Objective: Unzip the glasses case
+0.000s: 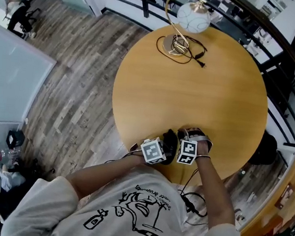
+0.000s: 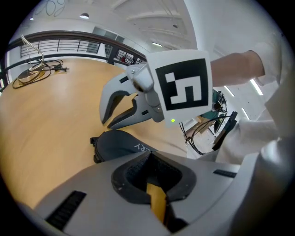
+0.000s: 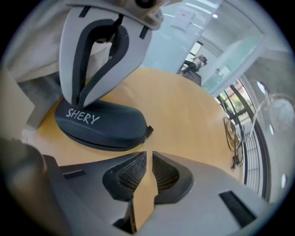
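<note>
Left gripper (image 2: pixel 148 159), right gripper (image 3: pixel 148 156): jaws together, empty, at closed glasses case (image 3: pixel 101 124), near edge of round wooden table (image 1: pixel 212 95); globe lamp (image 1: pixel 192 17) far side; plank floor (image 1: pixel 73 81) left.

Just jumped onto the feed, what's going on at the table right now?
A person is working two handheld grippers at the near edge of a round wooden table. A dark oval glasses case lettered SHERY lies flat between them. The left gripper has its jaws together, with the tips down on the lettered end of the case. The right gripper, jaws together and empty, points at the case from just short of it. The case looks still zipped, with its pull tab at the other end.
</note>
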`<state>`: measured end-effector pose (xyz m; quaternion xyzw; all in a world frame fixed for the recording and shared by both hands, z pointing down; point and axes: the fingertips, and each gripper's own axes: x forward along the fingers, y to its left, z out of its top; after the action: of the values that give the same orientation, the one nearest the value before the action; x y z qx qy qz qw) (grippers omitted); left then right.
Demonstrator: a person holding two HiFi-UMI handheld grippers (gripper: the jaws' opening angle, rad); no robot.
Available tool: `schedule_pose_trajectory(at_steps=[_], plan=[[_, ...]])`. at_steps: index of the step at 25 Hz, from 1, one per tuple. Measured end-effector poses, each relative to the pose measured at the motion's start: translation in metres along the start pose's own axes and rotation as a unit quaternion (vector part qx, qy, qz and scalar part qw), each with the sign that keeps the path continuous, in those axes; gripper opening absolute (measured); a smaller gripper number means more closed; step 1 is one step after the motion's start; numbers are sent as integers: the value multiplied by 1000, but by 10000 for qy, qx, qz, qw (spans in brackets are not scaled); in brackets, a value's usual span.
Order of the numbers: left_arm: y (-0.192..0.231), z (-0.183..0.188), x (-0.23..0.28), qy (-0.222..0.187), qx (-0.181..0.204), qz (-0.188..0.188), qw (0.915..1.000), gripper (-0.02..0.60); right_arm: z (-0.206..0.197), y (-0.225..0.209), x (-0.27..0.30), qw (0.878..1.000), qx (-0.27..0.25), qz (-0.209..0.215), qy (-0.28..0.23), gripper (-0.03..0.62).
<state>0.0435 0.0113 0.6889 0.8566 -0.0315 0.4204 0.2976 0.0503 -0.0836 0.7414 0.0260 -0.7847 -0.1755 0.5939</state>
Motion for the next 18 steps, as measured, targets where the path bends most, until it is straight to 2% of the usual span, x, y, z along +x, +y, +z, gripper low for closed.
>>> schedule_pose_trajectory(at_steps=[2, 4, 6, 8, 9, 11, 15, 16, 18], plan=[[4, 3, -8, -161, -119, 76, 9998, 7, -8, 3, -8, 9958, 912, 10, -92, 26], [6, 8, -15, -400, -257, 106, 9988, 8, -18, 6, -17, 9836, 1797, -12, -178, 26], [7, 15, -24, -624, -317, 141, 9974, 9, -24, 9, -28, 9660, 2566, -57, -302, 27], [6, 21, -32, -804, -351, 175, 9960, 10, -25, 10, -44, 9408, 3345, -150, -520, 28], [6, 25, -36, -907, -402, 183, 9949, 32, -25, 9, -53, 9241, 3757, -208, -674, 28], [5, 34, -45, -1135, -526, 209, 9919, 52, -23, 4, -73, 8826, 4565, -358, -1067, 28], [-1, 54, -65, -1610, -679, 260, 9843, 51, -10, -5, -117, 7859, 5860, -629, -1873, 28], [-4, 59, -71, -1755, -755, 215, 9814, 51, -6, -6, -128, 7662, 6060, -701, -2021, 27], [-12, 70, -84, -2064, -1022, 17, 9731, 46, 4, -8, -151, 7381, 6297, -879, -2256, 26]])
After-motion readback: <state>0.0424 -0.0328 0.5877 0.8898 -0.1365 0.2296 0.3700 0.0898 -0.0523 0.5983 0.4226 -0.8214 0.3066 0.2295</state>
